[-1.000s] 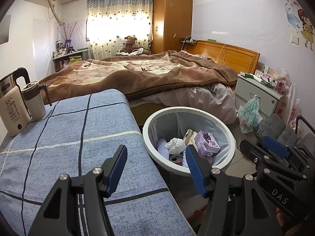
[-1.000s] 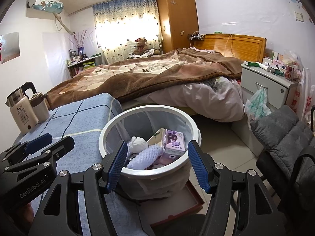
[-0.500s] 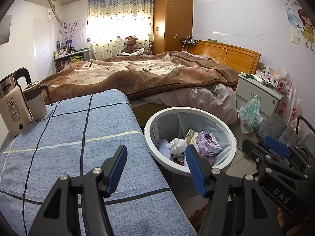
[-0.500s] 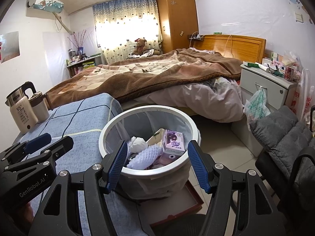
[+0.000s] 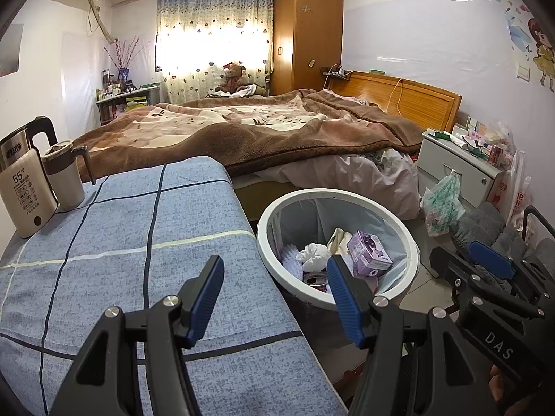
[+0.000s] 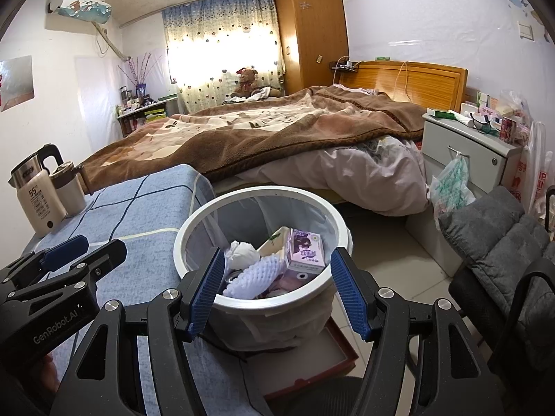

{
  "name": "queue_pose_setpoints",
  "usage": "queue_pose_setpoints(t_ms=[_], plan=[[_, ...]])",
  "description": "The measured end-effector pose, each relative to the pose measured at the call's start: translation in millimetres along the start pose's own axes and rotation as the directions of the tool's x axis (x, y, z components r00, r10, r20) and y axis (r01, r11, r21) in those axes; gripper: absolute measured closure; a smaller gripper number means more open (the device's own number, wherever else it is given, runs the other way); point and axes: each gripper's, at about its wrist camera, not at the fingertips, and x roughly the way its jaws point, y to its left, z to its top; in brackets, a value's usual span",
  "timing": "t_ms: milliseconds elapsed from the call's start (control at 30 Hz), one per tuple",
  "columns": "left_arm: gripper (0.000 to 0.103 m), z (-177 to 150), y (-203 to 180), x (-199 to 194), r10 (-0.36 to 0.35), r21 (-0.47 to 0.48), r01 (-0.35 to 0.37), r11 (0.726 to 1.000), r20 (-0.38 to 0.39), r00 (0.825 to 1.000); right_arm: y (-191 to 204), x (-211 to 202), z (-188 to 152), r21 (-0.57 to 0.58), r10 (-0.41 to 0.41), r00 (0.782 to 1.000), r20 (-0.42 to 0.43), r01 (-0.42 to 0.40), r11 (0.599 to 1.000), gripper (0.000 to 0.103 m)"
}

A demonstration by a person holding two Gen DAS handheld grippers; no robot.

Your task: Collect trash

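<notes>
Left tool [image 5: 272,298]: blue pads spread apart, nothing between them. It hangs over the near right edge of the tabletop [image 5: 114,249], which is covered in a blue cloth with dark grid lines. Its right pad overlaps the rim of the trash bin in that view.

Right tool [image 6: 277,294]: pads spread wide, nothing gripped. It hovers above the near rim of the trash bin [image 6: 197,222]; in that view the bin opening shows between the two pads.

Each tool shows at the edge of the other's view, side by side, both angled down.

Trash bin: round, white rim, grey liner, on the floor just beside the right edge of the tabletop, between it and the bed [image 6: 277,131]. Contents visible: a purple carton [image 6: 307,253], a crumpled white tissue [image 6: 242,254], a white foam net sleeve [image 6: 255,275], a can top [image 5: 314,279], other scraps too jumbled to tell.

Far left corner of tabletop: electric kettle [image 5: 22,187] and a lidded mug [image 5: 66,176], standing upright, just beside each other.

Beyond: nightstand [image 6: 461,149] to the right of the bed with a plastic bag [image 6: 451,183] hanging from its drawer handle; grey cushioned chair [image 6: 499,242] at right.
</notes>
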Motion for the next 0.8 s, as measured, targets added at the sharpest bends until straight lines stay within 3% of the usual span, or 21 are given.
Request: queue_pose_setpoints(t_ms=[800], plan=[[0.039, 0.4, 0.1, -1.2, 0.004, -0.003, -0.004, 1.0, 0.006, 1.0, -1.5, -0.7, 0.5, -0.002, 0.009, 1.0, -0.003, -0.009, 1.0, 0.039]])
